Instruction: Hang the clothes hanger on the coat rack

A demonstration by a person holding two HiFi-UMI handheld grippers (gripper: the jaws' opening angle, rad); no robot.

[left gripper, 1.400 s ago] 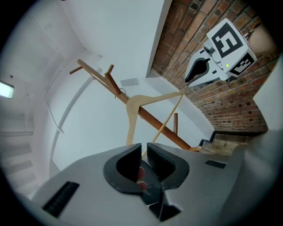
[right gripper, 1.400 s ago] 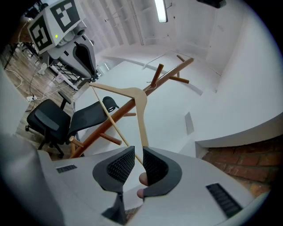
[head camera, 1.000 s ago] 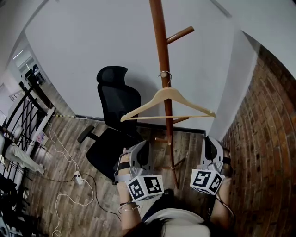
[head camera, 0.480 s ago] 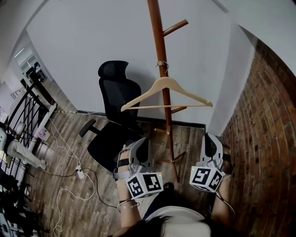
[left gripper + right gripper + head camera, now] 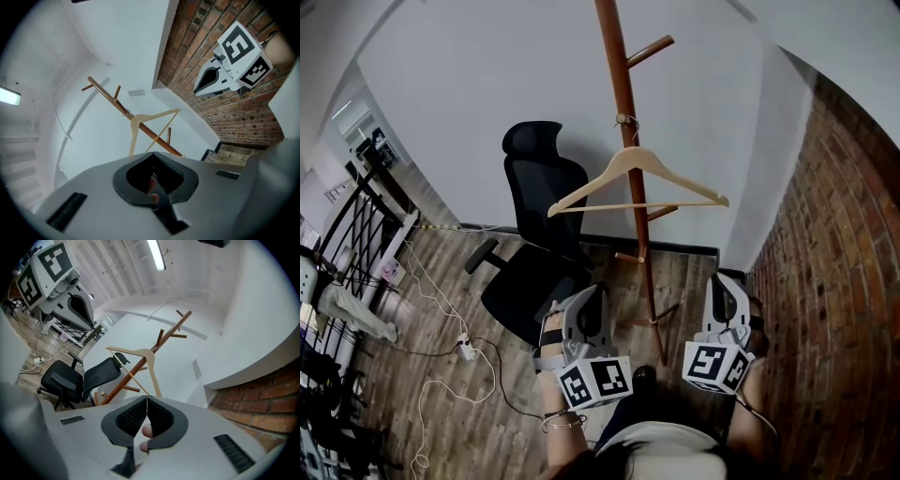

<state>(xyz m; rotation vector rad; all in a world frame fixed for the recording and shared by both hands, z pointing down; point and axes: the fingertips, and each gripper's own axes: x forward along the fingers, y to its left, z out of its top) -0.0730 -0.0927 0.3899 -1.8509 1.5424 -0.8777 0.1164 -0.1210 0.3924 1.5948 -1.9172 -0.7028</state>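
The pale wooden clothes hanger (image 5: pixel 633 169) hangs by its metal hook on the tall brown coat rack (image 5: pixel 623 84), free of both grippers. My left gripper (image 5: pixel 589 296) is low in the head view, short of the rack's foot, shut with nothing in it. My right gripper (image 5: pixel 724 283) is level with it to the right, also shut and empty. In the left gripper view the hanger (image 5: pixel 140 125) and the rack (image 5: pixel 105 96) show beyond the closed jaws (image 5: pixel 152 154). The right gripper view shows the hanger (image 5: pixel 136 352) on the rack (image 5: pixel 168 333) past its closed jaws (image 5: pixel 146 397).
A black office chair (image 5: pixel 539 220) stands left of the rack. A brick wall (image 5: pixel 839 281) runs along the right. White cables and a power strip (image 5: pixel 461 352) lie on the wooden floor at left, beside a black metal railing (image 5: pixel 347 225).
Both grippers have drawn back from the rack, which now sits farther off in the head view. The hanger stays hanging on the rack.
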